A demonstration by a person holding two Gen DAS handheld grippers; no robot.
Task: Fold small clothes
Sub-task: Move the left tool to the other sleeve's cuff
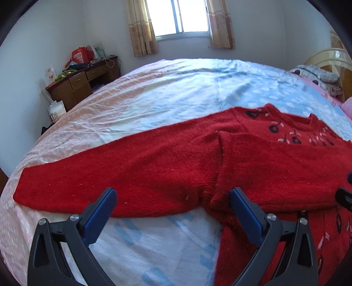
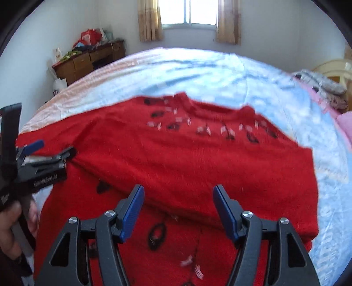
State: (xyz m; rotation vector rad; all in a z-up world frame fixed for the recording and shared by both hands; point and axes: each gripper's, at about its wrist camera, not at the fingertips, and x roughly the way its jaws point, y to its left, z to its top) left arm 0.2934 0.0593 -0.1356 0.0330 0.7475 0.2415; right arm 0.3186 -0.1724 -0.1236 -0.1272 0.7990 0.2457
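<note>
Nearest, the left hand-held gripper (image 1: 173, 205) hangs with its ribbed blue pads (image 1: 100, 216) spread wide and released, tilted down over the armpit of a red sweater (image 1: 176, 162). The right hand-held gripper (image 2: 178, 209) is likewise parted, grasping nothing, poised above the sweater's folded body. The fuzzy, coarse knit, stitched with black and pale motifs, lies flat on the bed (image 1: 154, 92), one long sleeve (image 1: 72, 187) stretched left. The crinkled sheet is pale blue and pink. Beyond, a brown wooden desk (image 1: 81, 83) stands cluttered beneath a curtained window (image 1: 178, 15).
</note>
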